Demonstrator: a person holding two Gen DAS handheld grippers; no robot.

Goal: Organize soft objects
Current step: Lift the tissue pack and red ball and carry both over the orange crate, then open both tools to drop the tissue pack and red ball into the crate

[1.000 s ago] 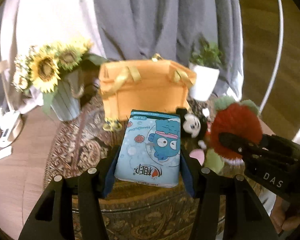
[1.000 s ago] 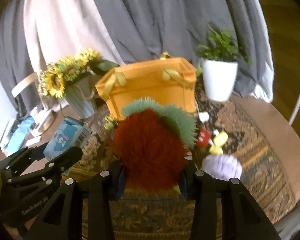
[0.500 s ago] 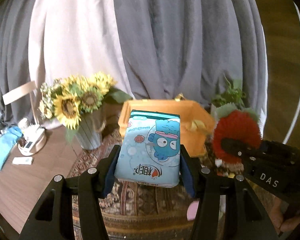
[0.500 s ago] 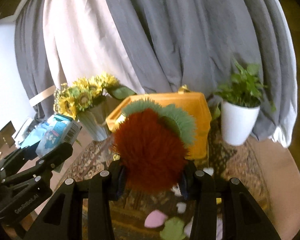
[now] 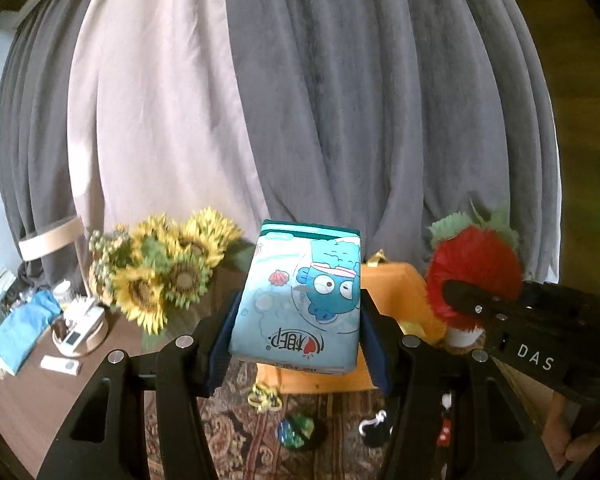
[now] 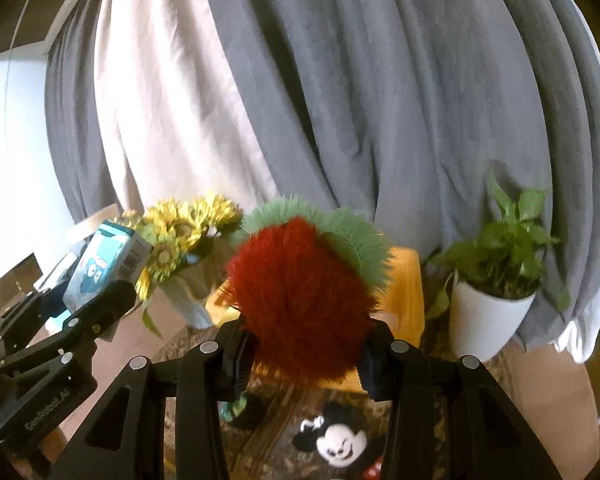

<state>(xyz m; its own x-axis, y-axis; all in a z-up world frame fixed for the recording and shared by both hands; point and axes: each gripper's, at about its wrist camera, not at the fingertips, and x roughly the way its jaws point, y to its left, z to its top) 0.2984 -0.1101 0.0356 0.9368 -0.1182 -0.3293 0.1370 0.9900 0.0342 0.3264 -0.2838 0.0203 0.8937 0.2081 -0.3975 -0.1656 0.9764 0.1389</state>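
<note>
At the far left a dark wooden table [image 5: 27, 396] carries a blue cloth [image 5: 19, 326] and a white device on a round base [image 5: 79, 332], with a chair back [image 5: 49, 236] behind. Next comes a bunch of sunflowers [image 5: 167, 272] in a pale vase [image 6: 189, 304]. The left tool [image 5: 295, 344] is clamped on a light blue tissue pack [image 5: 300, 300], held up in the air before the orange fabric bin [image 5: 396, 292]. Below lies a patterned rug [image 5: 235, 432] with small toys, among them a black-and-white mouse plush [image 6: 338, 442]. The right tool [image 6: 304, 356] grips a red fuzzy strawberry plush [image 6: 300, 300], also aloft. Furthest right stands a potted plant [image 6: 496, 280] in a white pot. Grey and cream curtains [image 5: 300, 100] fill the background.
</note>
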